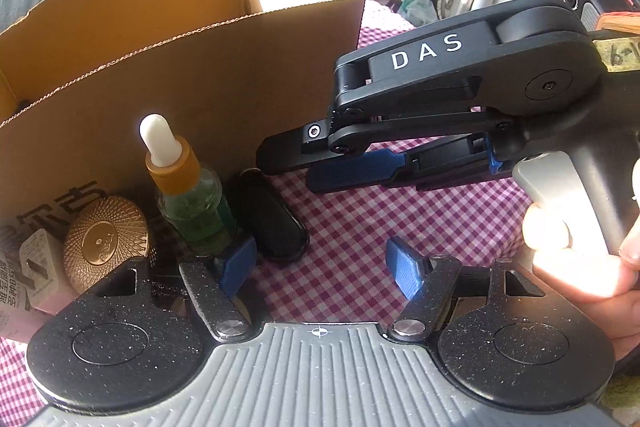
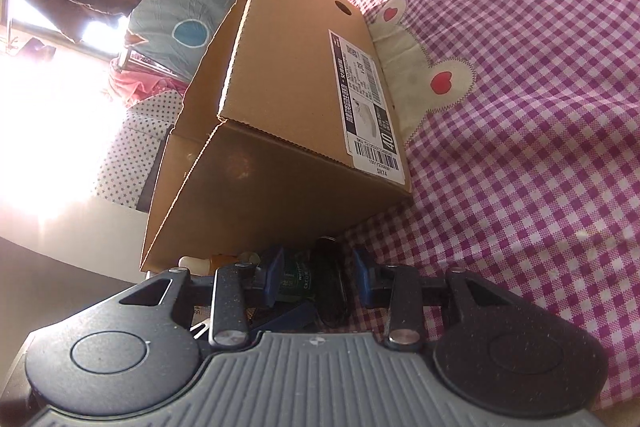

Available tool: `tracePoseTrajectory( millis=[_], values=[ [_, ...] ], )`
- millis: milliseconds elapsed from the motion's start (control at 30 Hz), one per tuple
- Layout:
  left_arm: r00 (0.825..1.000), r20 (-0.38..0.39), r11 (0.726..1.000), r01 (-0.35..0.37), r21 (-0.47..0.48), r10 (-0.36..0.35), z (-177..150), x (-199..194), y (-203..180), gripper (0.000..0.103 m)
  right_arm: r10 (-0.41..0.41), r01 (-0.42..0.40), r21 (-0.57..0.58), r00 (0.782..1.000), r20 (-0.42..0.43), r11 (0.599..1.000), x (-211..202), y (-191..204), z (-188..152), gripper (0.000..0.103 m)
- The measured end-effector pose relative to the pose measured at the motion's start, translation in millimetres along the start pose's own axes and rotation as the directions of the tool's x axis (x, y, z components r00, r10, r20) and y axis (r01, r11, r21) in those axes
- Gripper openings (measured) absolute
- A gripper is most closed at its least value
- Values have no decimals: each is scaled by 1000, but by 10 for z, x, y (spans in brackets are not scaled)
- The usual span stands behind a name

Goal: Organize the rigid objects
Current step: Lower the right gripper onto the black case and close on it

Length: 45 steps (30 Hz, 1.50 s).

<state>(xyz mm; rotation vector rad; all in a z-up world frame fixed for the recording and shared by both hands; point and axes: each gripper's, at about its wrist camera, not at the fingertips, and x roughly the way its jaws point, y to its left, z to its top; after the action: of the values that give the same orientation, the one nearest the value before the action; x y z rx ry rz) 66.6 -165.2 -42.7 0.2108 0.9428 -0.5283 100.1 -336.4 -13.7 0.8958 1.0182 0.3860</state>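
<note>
Beside cardboard box [image 1: 224, 75]: dropper bottle [image 1: 188, 203], black case [image 1: 272, 219], gold compact [image 1: 106, 243]; both grippers' fingers spread, empty.

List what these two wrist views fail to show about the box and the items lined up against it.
- Brown cardboard box contents: hidden by its near wall in both views.
- Small white printed packet, left wrist view: cut off by the left edge and covered by the left gripper.
- Green glass dropper bottle base: behind a blue pad.
- Black oval case, right wrist view: mostly hidden by the right gripper.
</note>
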Motion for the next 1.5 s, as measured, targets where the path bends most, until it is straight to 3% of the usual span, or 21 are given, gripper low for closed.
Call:
tracePoseTrajectory(
  millis=[167,333,433,900,1200,1367,1500],
  values=[
    [1000,-1,1000,9,-3,-9,23,29,12,73,-27,26,-21,999,-47,999,191,44,12,32],
    [1000,2,1000,17,2,-17,43,37,7,74,-61,58,-53,997,-45,997,246,112,-15,19],
    [999,1,999,33,4,-33,49,32,12,74,-68,65,-68,996,-51,996,207,101,-66,16],
    [989,-24,985,150,84,-149,-147,-88,-248,74,-67,67,21,997,-27,997,-283,-209,-395,15],
    [998,4,996,63,58,-63,-115,-70,-205,65,-43,40,64,998,47,997,-612,-423,-489,17],
    [998,6,997,61,57,-61,-90,-73,-209,49,-55,54,41,998,21,998,-502,-353,-444,17],
    [999,7,997,52,60,-53,-97,-75,-209,49,-22,22,35,1000,17,999,-450,-305,-443,17]
  ],
)
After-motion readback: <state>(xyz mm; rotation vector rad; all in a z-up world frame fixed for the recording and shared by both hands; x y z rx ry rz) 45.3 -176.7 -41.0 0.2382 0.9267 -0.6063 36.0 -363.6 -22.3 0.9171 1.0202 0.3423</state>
